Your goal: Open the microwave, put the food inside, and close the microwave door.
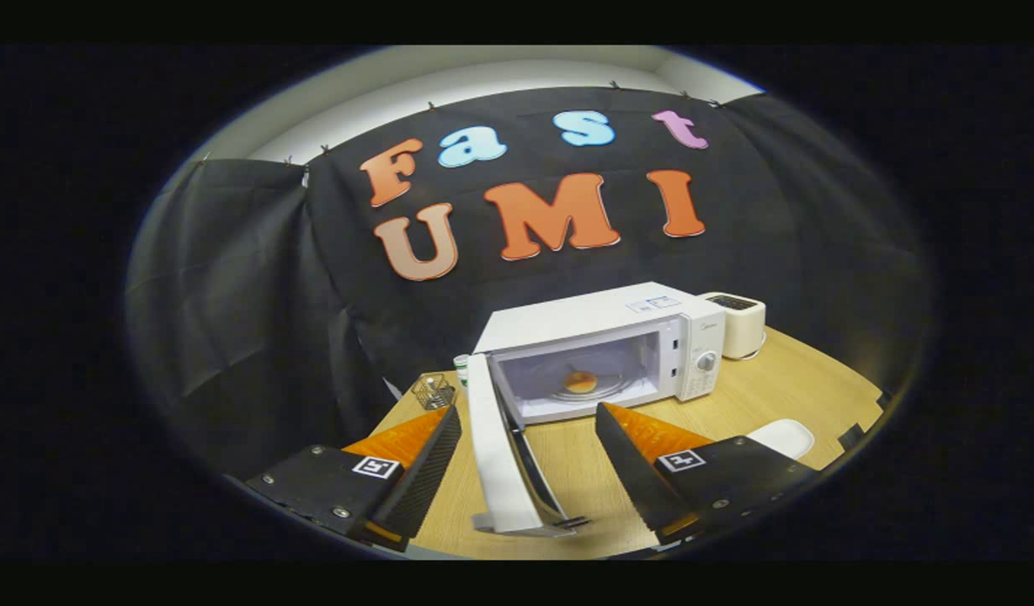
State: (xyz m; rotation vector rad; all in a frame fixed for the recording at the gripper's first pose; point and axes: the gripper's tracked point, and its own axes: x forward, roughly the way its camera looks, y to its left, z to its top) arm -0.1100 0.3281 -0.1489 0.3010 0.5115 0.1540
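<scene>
While my fingers (525, 412) stand spread and hold nothing, the open door (500, 454) juts out between them.

With the door swung wide on its left hinge, edge-on to me, I sit where one finger can get behind it and push it shut, which looks like the step left. Beyond the fingertips the microwave (601, 345) sits on the wooden table (786, 379), cavity open, the food (581, 381) already resting on the glass turntable (605, 389). A small toaster (736, 324) stands just beside the microwave's right side, clear of the door's swing.
</scene>
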